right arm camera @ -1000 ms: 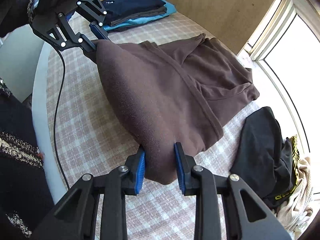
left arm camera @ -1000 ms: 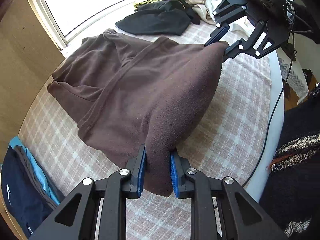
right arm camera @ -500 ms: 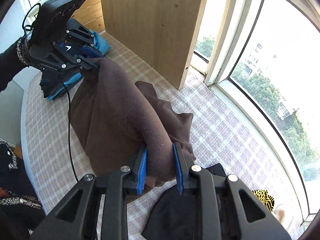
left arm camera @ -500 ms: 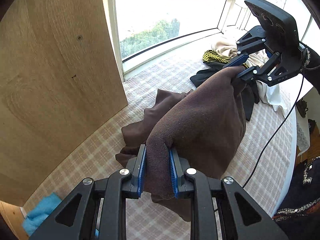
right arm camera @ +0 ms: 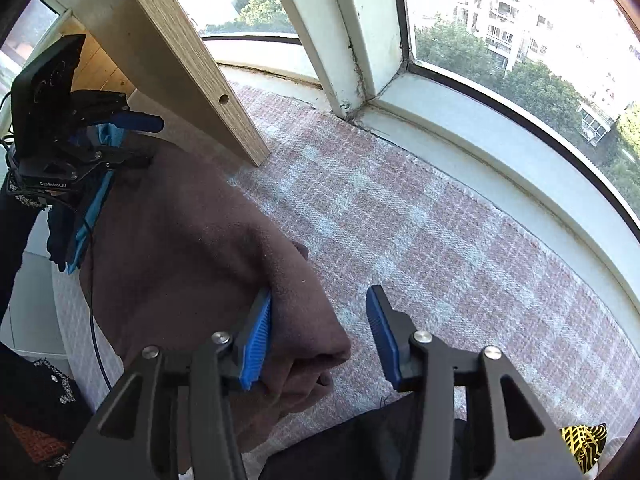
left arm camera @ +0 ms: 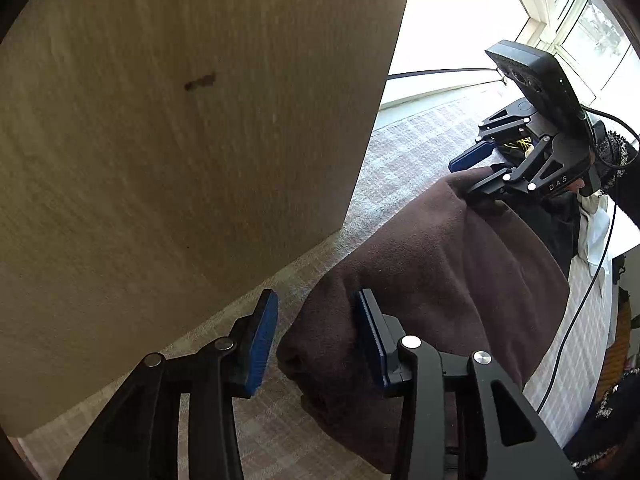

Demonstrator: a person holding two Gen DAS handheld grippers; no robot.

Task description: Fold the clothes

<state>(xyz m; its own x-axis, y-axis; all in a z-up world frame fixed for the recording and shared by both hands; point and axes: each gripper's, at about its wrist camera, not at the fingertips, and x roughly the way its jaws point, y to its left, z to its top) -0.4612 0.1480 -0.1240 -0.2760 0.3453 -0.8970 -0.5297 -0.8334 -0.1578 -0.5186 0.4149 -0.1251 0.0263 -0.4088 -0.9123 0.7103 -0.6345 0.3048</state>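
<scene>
A brown fleece garment (left arm camera: 460, 280) lies doubled over on the checked cloth, its folded edge toward the window. My left gripper (left arm camera: 316, 336) is open; the garment's corner rests against the right pad only. My right gripper (right arm camera: 320, 336) is open too, with the other corner (right arm camera: 304, 344) against its left pad. Each gripper shows in the other's view: the right one (left arm camera: 484, 164) and the left one (right arm camera: 136, 140), both with jaws apart at the garment's edge.
A wooden panel (left arm camera: 180, 140) stands close on the left, also in the right wrist view (right arm camera: 180, 60). The window sill (right arm camera: 500, 140) curves behind. A dark garment (right arm camera: 380, 440) and a yellow-black item (right arm camera: 584, 444) lie at the right. Folded blue clothes (right arm camera: 88, 216) sit far left.
Both grippers carried the garment's near edge up and over toward the window, folding it in half. Both have now opened and let go of the cloth.
</scene>
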